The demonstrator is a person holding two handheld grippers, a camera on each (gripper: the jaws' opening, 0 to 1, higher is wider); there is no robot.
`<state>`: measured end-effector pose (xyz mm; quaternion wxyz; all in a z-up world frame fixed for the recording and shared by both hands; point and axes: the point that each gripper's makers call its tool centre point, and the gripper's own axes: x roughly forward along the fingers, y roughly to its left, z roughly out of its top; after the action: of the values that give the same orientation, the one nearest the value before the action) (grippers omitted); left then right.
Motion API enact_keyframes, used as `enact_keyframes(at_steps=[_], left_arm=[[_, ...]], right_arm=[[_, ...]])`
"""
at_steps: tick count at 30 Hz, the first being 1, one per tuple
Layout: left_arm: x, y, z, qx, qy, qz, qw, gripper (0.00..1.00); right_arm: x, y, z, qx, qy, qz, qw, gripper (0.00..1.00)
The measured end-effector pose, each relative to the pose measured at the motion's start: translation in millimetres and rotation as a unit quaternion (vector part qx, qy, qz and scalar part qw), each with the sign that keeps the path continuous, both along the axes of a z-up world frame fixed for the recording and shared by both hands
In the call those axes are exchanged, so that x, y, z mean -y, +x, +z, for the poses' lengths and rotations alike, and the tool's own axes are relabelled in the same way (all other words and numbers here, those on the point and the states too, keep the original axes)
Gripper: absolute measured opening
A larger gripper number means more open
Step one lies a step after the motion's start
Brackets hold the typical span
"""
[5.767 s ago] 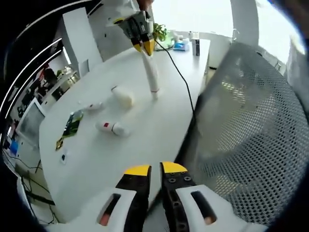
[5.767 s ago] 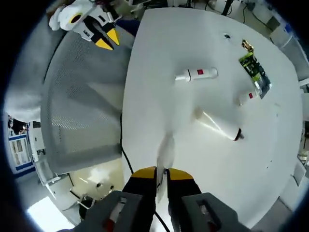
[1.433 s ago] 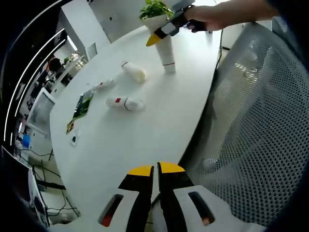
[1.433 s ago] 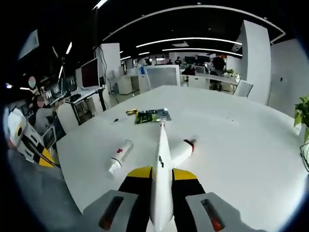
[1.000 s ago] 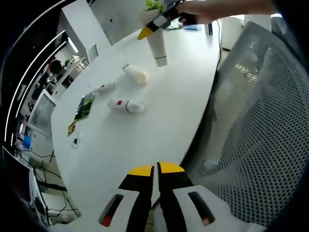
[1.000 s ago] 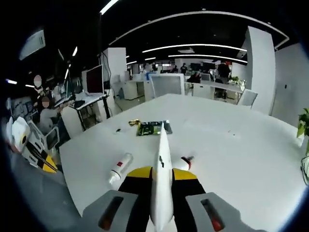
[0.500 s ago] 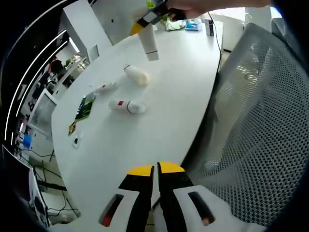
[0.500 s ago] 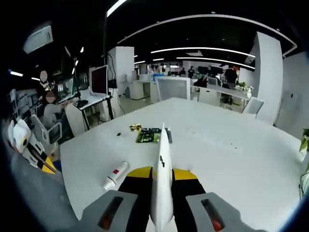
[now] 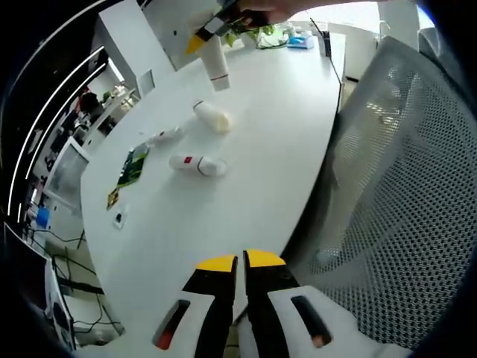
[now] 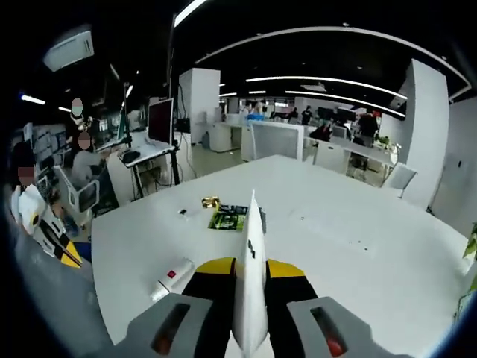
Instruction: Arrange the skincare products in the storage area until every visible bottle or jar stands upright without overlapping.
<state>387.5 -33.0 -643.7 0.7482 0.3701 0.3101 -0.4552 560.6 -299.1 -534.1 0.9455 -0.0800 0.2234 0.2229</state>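
Tube (image 10: 250,276) higher above white table (image 10: 358,246)

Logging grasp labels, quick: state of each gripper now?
Left gripper: shut, holding nothing.
Right gripper: shut on white tube, lifted above the table.

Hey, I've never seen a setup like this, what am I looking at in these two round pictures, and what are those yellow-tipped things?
A person holds a handheld gripper in each hand, and a fisheye camera rides on each one. The yellow-tipped parts are the jaws.

In the left gripper view, the left gripper sits shut and empty near the edge of a white table, beside a mesh chair. On the table lie a cream bottle, a white bottle with a red label, a small tube and a green packet.

In the right gripper view, the right gripper is shut on a white tube, held up above the table.
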Motion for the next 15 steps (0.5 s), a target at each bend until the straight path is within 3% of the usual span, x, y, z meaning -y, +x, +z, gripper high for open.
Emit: enact_keyframes(at_steps=[15], left_arm=[[-0.7, -0.1, -2.1, -0.005, 0.003, 0.001, 1.0, 0.02]], right_arm=[[10.4, 19.6, -0.4, -0.005, 0.009, 0.001, 0.9999, 0.07]])
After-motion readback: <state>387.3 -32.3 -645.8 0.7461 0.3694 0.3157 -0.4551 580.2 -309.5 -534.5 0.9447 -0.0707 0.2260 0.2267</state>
